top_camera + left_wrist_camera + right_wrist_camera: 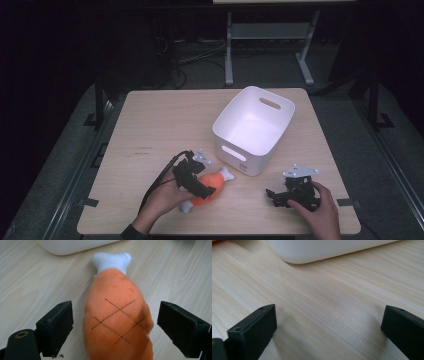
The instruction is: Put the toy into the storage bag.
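An orange plush drumstick (pixel 218 179) with white bone ends lies on the wooden table (pixel 160 125), just in front of a white bin (pixel 241 150). My left gripper (pixel 202 184) is open and straddles the toy. In the left gripper view the drumstick (pixel 117 315) lies between the two black jaws of the left gripper (pixel 116 312) with gaps on both sides, its white end pointing at the bin (pixel 70 246). My right gripper (pixel 274 197) rests low at the front right, open, over bare wood. In the right gripper view the right gripper (pixel 329 317) holds nothing and faces the bin (pixel 324 250).
The bin is empty, with handle slots in its walls, and stands at the table's middle right. A black cable (pixel 156 184) trails from the left gripper toward the front edge. Dark floor and metal table legs (pixel 229 50) lie beyond the far edge.
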